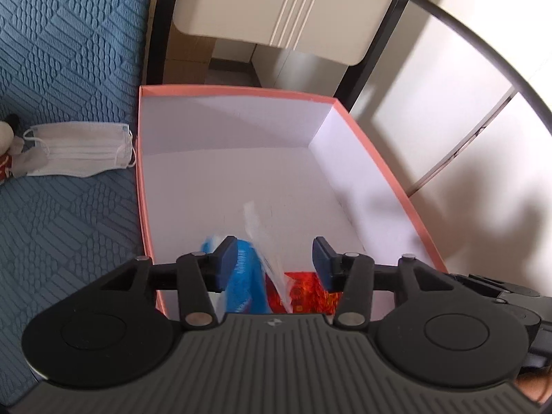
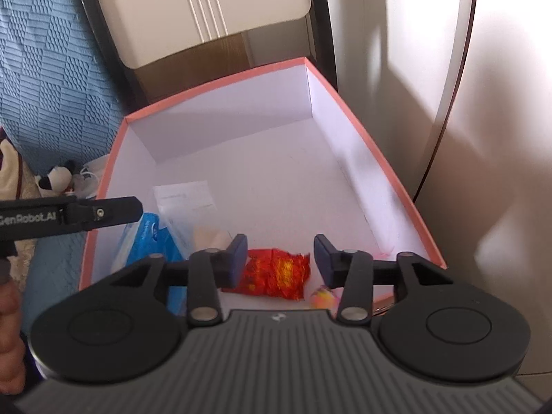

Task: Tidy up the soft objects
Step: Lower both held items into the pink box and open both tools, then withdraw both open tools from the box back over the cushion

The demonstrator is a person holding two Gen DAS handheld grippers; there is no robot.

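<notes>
Softness is the main thing I judge here — the blue packet [image 1: 246, 276] with its clear plastic flap looks light, crinkly and a little slippery, so I would take it by the thick blue body and not by the flap, which would slide out of the pads. The red-orange crumpled piece [image 2: 276, 272] looks very light and easy to squash; a pinch across its middle should be enough. The face mask [image 1: 81, 148] is thin and limp, so I would take it by the folded pleats, not by the ear loops.

Both packets lie inside the pink-edged box [image 1: 139, 172], near its closest wall. The left gripper [image 1: 274, 264] hangs above the blue packet with its jaws released; the packet shows between them, but the pads do not press it. In the right wrist view the right gripper [image 2: 280, 258] is also released, and the red-orange piece sits just under the gap, touching neither pad. A small yellow-pink soft thing [image 2: 322, 298] lies at the near right corner of the box — I cannot tell what it is. The mask rests outside, on the blue quilted cover [image 1: 69, 51], just beside the left wall of the box, with a plush toy [image 2: 57, 177] near it.
</notes>
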